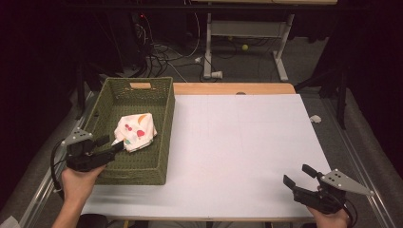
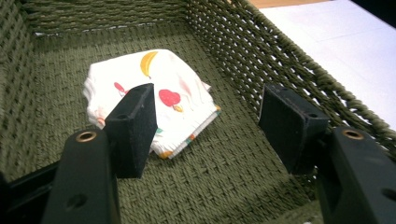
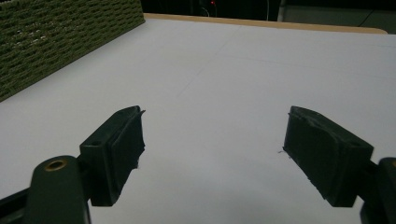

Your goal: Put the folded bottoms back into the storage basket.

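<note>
A folded white cloth (image 1: 135, 131) printed with coloured fruit lies on the floor of a green woven basket (image 1: 164, 124) at the table's left. My left gripper (image 1: 109, 144) reaches over the basket's near left rim, its jaws open, with the cloth (image 2: 154, 98) just beyond them and nothing between the pads. The basket's wall (image 2: 280, 60) runs along the right side of the left gripper view. At the near right corner of the table my right gripper (image 1: 298, 175) hovers open over the bare white surface, in its own view (image 3: 212, 154) holding nothing.
The white table top (image 1: 247, 142) stretches from the basket to the right edge, with a wooden strip (image 1: 233, 88) at its far side. Beyond it stand a desk frame (image 1: 247, 42) and loose cables on the floor. The basket's side (image 3: 56, 37) shows in the right gripper view.
</note>
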`<state>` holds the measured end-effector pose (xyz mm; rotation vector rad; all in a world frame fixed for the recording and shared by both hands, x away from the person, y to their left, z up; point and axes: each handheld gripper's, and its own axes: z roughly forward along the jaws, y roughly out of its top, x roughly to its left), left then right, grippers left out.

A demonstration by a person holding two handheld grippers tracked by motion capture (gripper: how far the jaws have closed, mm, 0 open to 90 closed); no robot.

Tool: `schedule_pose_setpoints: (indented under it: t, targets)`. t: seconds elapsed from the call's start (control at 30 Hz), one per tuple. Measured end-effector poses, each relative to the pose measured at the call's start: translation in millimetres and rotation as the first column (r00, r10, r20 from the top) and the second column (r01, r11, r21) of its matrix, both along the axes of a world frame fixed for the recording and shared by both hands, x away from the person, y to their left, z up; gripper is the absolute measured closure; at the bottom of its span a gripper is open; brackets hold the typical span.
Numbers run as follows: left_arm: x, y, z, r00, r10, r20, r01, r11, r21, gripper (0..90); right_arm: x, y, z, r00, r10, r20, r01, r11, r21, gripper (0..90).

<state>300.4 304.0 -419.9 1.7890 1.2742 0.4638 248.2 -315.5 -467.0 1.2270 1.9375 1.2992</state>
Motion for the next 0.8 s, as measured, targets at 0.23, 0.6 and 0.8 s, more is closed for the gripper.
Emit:
schedule_pose_setpoints:
  t: [0.23, 0.6, 0.8]
  targets:
    - [-9.5, 0.6, -3.2, 0.9997, 0.007, 0.025, -0.006, 1.0000, -0.006, 34.2, 0.1, 0.0, 0.0, 1.0000, -0.003, -0.003, 0.003, 1.000, 0.000, 20.7]
    - [-25.2, 2.4, -10.4, 0.9983, 0.023, 0.054, -0.022, 0.9997, -0.010, 34.1, 0.1, 0.1, 0.0, 1.0000, -0.004, -0.002, 0.004, 1.000, 0.000, 20.7]
    - [-33.9, 4.0, -13.8, 0.9948, 0.048, 0.090, -0.047, 0.9988, -0.017, 34.1, 0.0, 0.0, 0.1, 1.0000, -0.002, -0.001, 0.002, 1.000, -0.001, 20.7]
